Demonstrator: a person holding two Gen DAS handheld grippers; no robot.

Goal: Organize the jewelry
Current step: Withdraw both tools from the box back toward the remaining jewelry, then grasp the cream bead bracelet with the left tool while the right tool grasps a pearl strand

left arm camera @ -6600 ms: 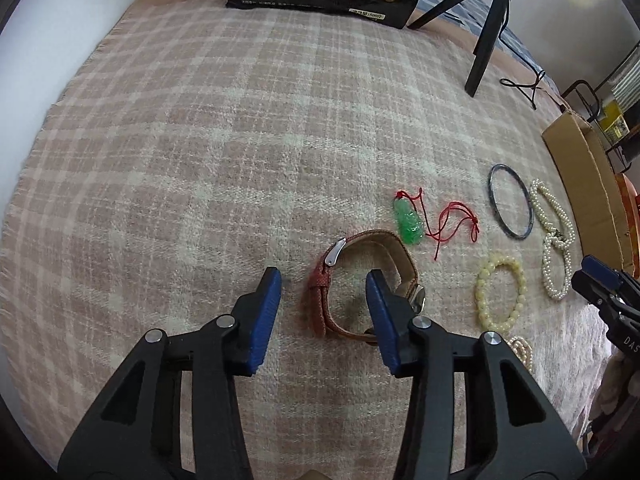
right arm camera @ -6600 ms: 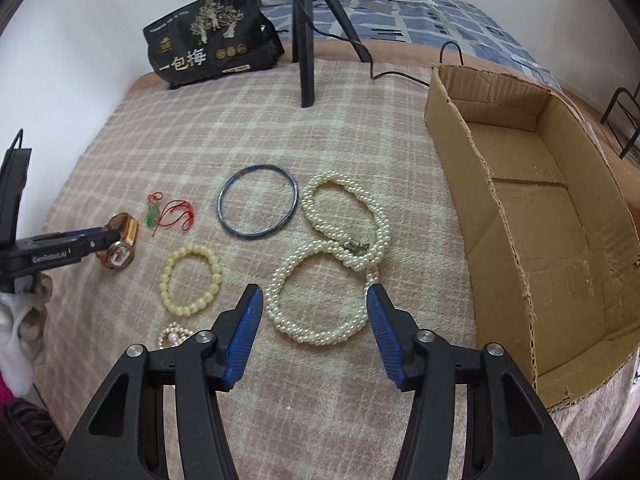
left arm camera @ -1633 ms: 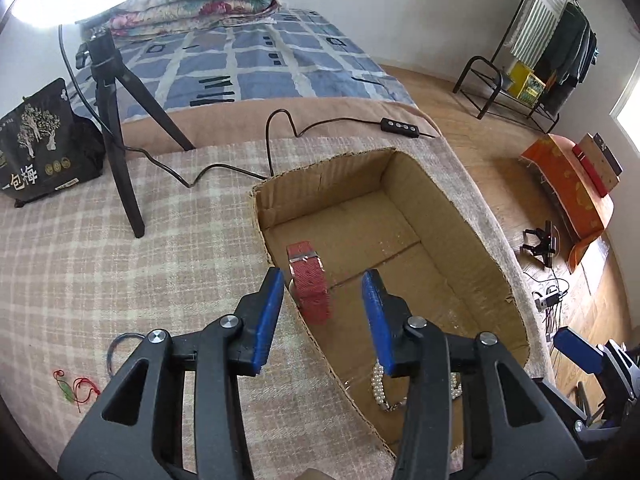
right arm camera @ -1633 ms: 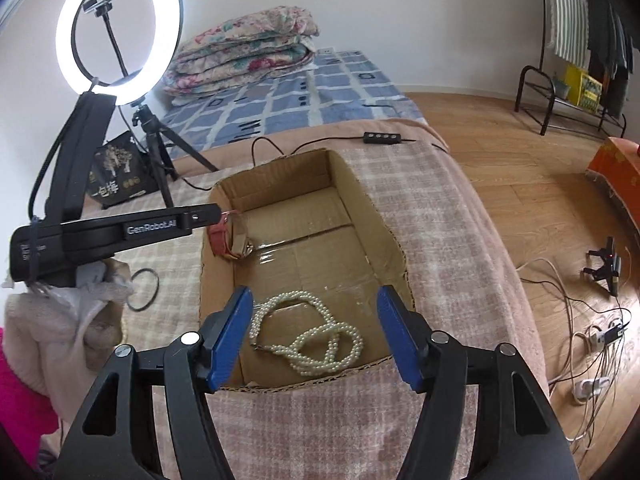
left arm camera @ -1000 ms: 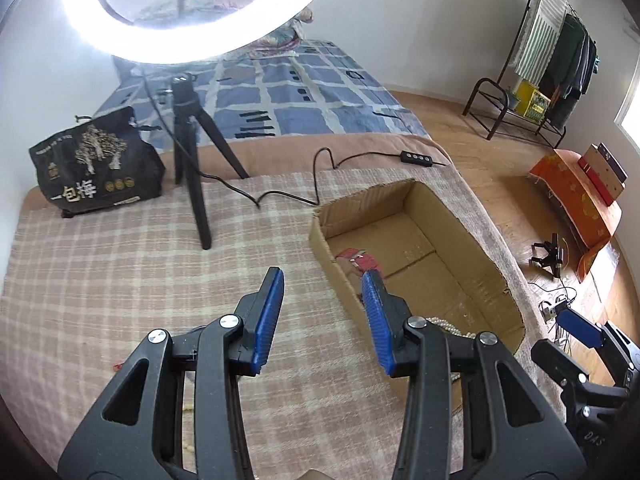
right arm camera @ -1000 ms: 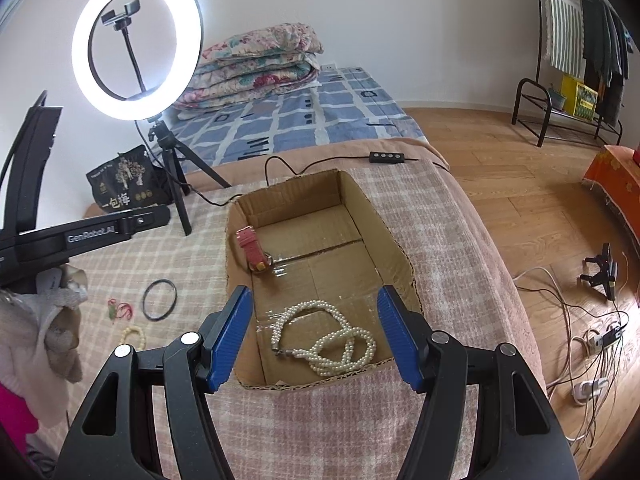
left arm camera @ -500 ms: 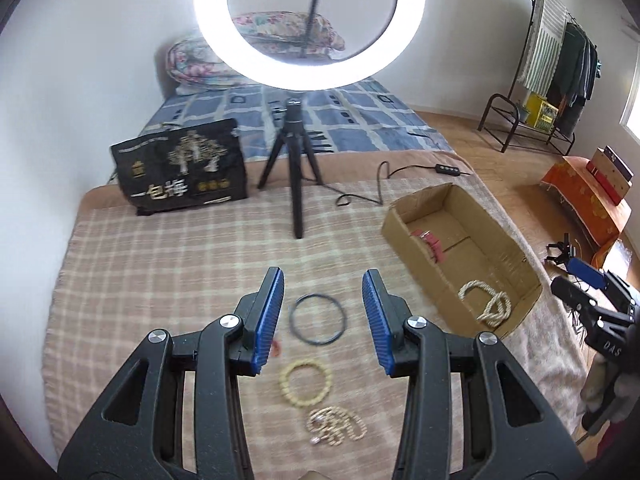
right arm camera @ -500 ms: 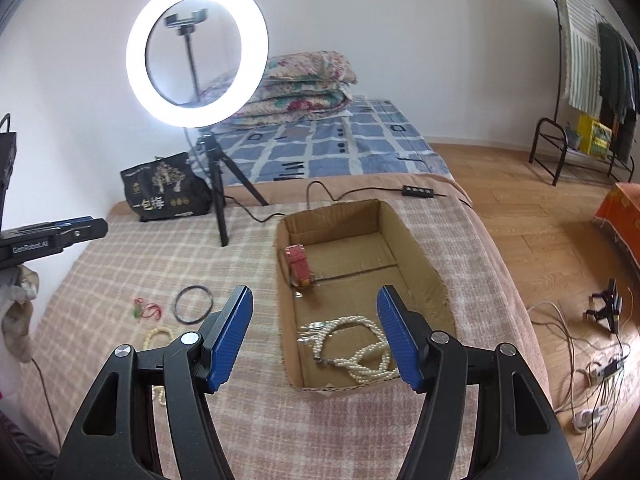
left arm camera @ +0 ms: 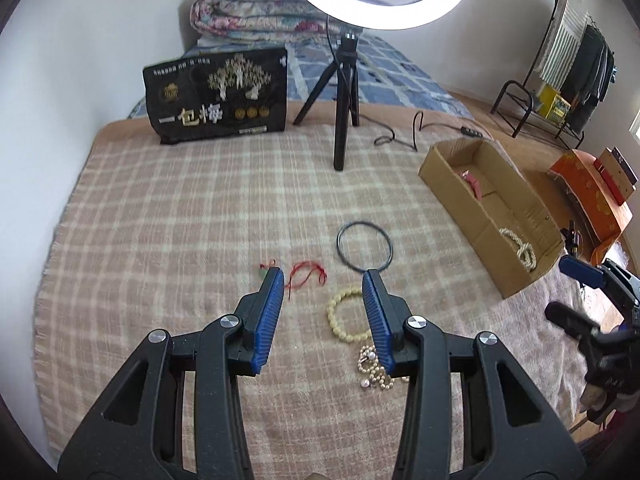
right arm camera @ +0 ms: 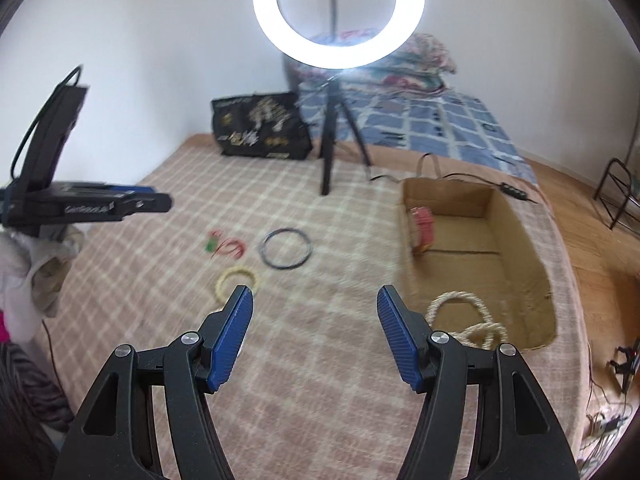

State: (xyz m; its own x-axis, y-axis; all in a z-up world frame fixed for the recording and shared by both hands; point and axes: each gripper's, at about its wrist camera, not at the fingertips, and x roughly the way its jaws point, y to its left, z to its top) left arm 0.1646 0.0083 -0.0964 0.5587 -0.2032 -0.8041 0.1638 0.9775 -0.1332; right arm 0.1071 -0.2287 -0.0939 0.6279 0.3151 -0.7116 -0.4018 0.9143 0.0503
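a cardboard box (left arm camera: 508, 216) lies on a plaid blanket (left arm camera: 180, 220) spread over a bed, its long axis running from the ring light (left arm camera: 378, 4) end of the bed toward the near edge on the right of the left wrist view. inside it, a red-strapped watch (right arm camera: 422, 226) stands against the far left wall and a white pearl necklace (right arm camera: 466, 320) lies coiled at the near end.

four pieces lie on the blanket to the left of the box. a dark bangle (left arm camera: 365, 246) lies flat and nearest the tripod (left arm camera: 342, 92); a green pendant on a red cord (left arm camera: 306, 274) lies to its left, the cord trailing toward the bangle. a cream bead bracelet (left arm camera: 346, 316) lies flat just nearer the camera, and a small heap of pearl-and-gold beads (left arm camera: 374, 368) sits nearer again, partly hidden behind the right finger of the left gripper (left arm camera: 323, 316).

that left gripper hangs above the blanket with its blue pads parted by a moderate gap, nothing between them and nothing touched; the bead bracelet shows in the gap. the right gripper (right arm camera: 314, 332) is spread wider, also empty, pointing at bare blanket between the bracelet and the box. the right wrist view is smeared by motion, so the pendant's own direction cannot be read with confidence.

a black printed bag (left arm camera: 218, 96) stands at the far edge of the blanket, left of the tripod. a gloved hand (right arm camera: 40, 260) carries the left gripper at the left of the right wrist view.
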